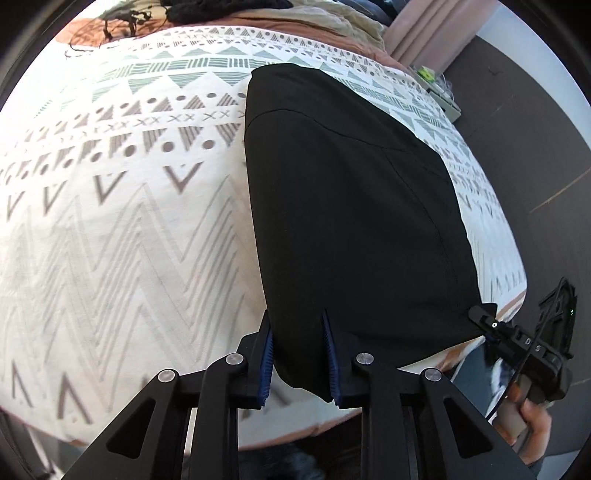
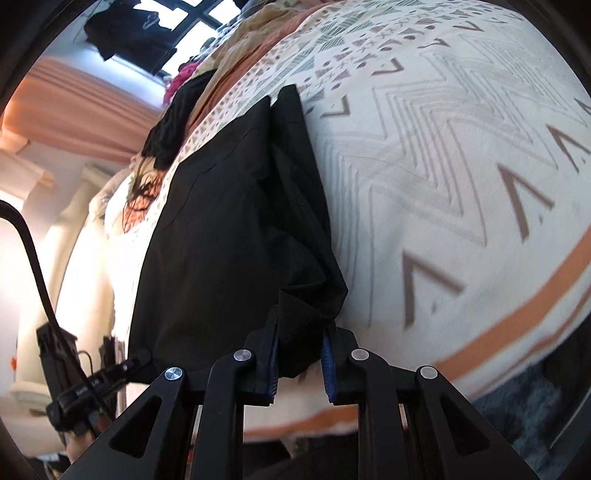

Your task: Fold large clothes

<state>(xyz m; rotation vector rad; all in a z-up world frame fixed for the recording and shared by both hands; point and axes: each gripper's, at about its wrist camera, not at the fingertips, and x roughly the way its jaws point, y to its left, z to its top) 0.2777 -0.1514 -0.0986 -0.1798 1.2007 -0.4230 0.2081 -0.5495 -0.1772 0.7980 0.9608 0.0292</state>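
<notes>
One folded black fabric garment (image 1: 347,206) lies on the white bedspread with grey and green geometric print (image 1: 122,221), its length running away from both cameras toward the far side of the bed. The near hem of the garment overhangs the near bed edge, where an orange border stripe (image 2: 517,325) marks the limit of the spread. The left gripper (image 1: 298,354) holds the near-left corner of the hem: cloth fills the gap between its two blue-padded fingers (image 1: 266,363), and the jaws are clenched on the garment with a gap remaining between the pads. The right gripper (image 2: 300,363) holds the opposite near corner, where the fabric bunches into folds between its two fingers (image 2: 327,365); its jaws are likewise clamped on the garment. In the left wrist view, the right gripper shows at the right hem corner, with a hand behind it. To the left of the garment in the left wrist view, the bedspread extends wide and uncovered. To the right, only a narrow strip of bedspread separates the garment from the side edge of the bed, beyond which lies dark grey flooring (image 1: 524,147). At the far end of the bed sits one pile of mixed clothing in beige, black and pink (image 2: 207,62), well apart from the garment. Pink curtains (image 1: 424,29) hang beyond the far corner. Count: one garment, two grippers, four fingers.
</notes>
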